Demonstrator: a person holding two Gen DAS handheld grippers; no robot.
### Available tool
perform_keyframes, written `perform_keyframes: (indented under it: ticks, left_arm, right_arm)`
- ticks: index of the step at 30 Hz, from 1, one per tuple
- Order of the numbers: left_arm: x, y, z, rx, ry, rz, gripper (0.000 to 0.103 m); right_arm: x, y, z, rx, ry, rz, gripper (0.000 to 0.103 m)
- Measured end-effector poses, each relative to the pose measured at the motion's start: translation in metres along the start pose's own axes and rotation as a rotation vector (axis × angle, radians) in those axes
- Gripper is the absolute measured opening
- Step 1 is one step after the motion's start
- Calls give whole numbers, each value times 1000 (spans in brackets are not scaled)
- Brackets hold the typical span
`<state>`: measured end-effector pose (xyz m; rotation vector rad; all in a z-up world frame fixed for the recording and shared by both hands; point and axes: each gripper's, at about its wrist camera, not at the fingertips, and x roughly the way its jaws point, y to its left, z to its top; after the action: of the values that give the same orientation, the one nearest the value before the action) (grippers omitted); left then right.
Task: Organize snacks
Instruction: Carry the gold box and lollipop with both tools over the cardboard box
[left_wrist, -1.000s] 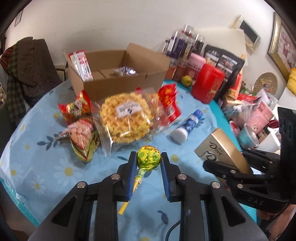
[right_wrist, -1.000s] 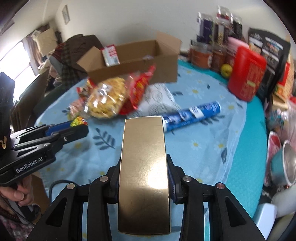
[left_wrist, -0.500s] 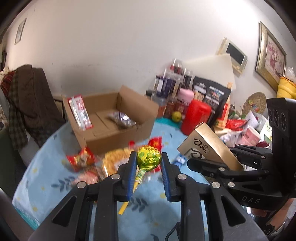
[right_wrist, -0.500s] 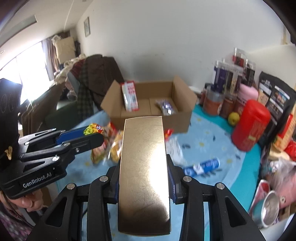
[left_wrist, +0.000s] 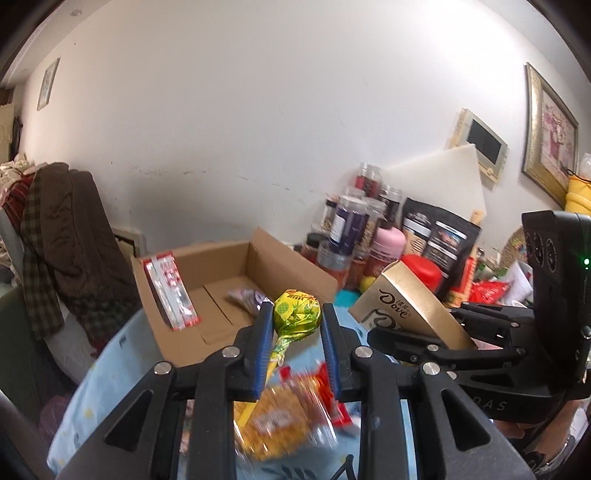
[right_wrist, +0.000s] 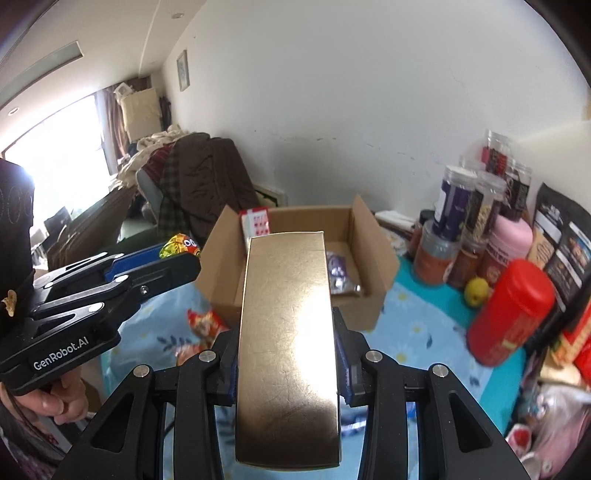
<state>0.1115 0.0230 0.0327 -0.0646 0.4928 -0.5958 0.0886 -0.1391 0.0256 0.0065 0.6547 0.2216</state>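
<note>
My left gripper (left_wrist: 295, 332) is shut on a lollipop (left_wrist: 296, 314) in a yellow-green wrapper, held in the air just short of the open cardboard box (left_wrist: 295, 266). My right gripper (right_wrist: 286, 354) is shut on a gold chocolate box (right_wrist: 288, 332), which hangs before the same cardboard box (right_wrist: 369, 288). The gold box (left_wrist: 410, 310) and the right gripper show at the right of the left wrist view. The left gripper with the lollipop (right_wrist: 181, 245) shows at the left of the right wrist view. Inside the cardboard box stand a red-and-white packet (left_wrist: 170, 291) and a purple-wrapped snack (left_wrist: 247, 299).
Snack bags (left_wrist: 284, 417) lie on the blue flowered tablecloth (right_wrist: 417, 325) below the grippers. A red canister (right_wrist: 513, 314), jars (right_wrist: 461, 210), a pink bottle (right_wrist: 509, 240) and dark bags crowd the table's right side. A chair draped with coats (left_wrist: 66, 236) stands at the left.
Both grippers have risen with their loads and tilted up. The cardboard box now lies closer ahead, and the snacks on the table have dropped to the bottom of both views.
</note>
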Motion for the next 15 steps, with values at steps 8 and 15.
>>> perform_keyframes:
  ticks: [8,15]
  left_arm:
    - [27,12,40,22,-62,39,25]
    - [64,31,69,23,-85,91,25]
  right_arm:
    - [29,-16,43,-13,-29,11,38]
    - [69,-25,77,-37,-39,18,38]
